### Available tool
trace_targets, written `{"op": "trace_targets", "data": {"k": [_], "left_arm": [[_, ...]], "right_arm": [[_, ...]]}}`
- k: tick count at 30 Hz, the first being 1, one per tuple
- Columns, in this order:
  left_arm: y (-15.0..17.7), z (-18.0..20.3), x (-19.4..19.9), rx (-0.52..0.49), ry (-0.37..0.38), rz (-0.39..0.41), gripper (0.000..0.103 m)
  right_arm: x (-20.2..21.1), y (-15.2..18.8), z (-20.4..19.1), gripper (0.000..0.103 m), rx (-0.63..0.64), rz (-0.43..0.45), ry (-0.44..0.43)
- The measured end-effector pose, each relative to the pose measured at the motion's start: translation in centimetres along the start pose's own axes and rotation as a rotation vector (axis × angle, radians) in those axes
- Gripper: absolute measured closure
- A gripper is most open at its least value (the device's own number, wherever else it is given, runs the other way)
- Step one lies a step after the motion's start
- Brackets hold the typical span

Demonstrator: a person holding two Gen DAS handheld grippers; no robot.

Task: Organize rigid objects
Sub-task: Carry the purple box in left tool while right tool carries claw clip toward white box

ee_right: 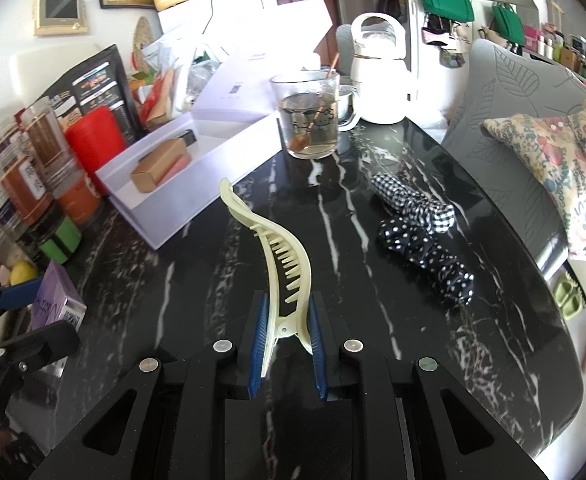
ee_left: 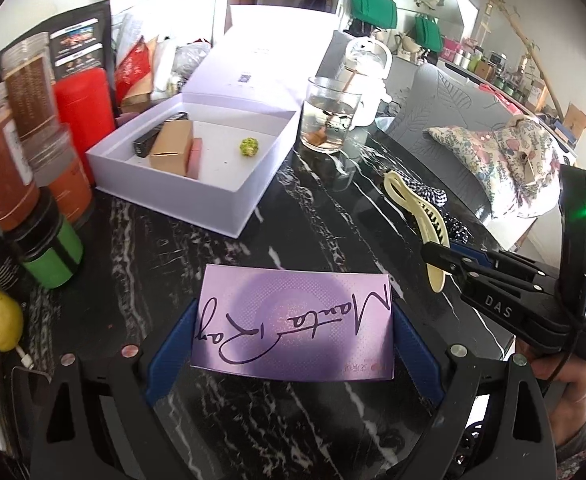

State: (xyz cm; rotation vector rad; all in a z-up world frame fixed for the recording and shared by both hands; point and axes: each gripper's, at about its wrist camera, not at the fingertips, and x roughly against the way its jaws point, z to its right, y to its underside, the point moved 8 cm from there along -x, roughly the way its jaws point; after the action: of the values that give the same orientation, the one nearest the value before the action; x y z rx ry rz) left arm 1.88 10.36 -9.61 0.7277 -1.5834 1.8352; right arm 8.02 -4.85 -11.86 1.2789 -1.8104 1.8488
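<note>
A purple box with cursive lettering sits between the blue pads of my left gripper, which is shut on it just above the black marble table. The same box shows at the left edge of the right wrist view. My right gripper is shut on the hinge end of a cream hair clip, whose toothed end sticks up and forward. From the left wrist view, that gripper and the clip are to the right. An open white box lies ahead, holding a tan carton, a black item and a green ball.
Jars and tins crowd the left edge, with a lemon near them. A glass mug of liquid and a white kettle stand behind the box. Two fabric scrunchies lie on the right, close to the table's curved edge.
</note>
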Motion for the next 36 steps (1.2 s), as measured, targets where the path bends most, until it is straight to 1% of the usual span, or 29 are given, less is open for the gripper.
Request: {"op": "trace_targets", "data": {"k": [7, 12, 15, 17, 27, 36], "left_arm": [[0.1, -1.4, 1.7, 0.027, -0.060, 0.031, 0.009], [-0.5, -2.3, 2.5, 0.039, -0.091, 0.056, 0.009], [-1.0, -2.9, 3.1, 0.031, -0.141, 0.070, 0.009], [-1.4, -3.2, 3.4, 0.028, -0.161, 0.081, 0.009], [-4.2, -4.1, 4.0, 0.024, -0.172, 0.120, 0.009], [-6.8, -4.5, 3.6, 0.014, -0.168, 0.148, 0.009]], "right_arm": [[1.1, 0.4, -2.0, 0.083, 0.024, 0.016, -0.043], [1.5, 0.4, -3.5, 0.083, 0.054, 0.013, -0.082], [1.8, 0.3, -4.1, 0.083, 0.061, 0.017, -0.098], [2.0, 0.1, -4.5, 0.083, 0.069, 0.022, -0.103], [2.8, -1.5, -6.0, 0.083, 0.101, 0.041, -0.134], [2.8, -3.9, -7.5, 0.083, 0.138, 0.069, -0.157]]}}
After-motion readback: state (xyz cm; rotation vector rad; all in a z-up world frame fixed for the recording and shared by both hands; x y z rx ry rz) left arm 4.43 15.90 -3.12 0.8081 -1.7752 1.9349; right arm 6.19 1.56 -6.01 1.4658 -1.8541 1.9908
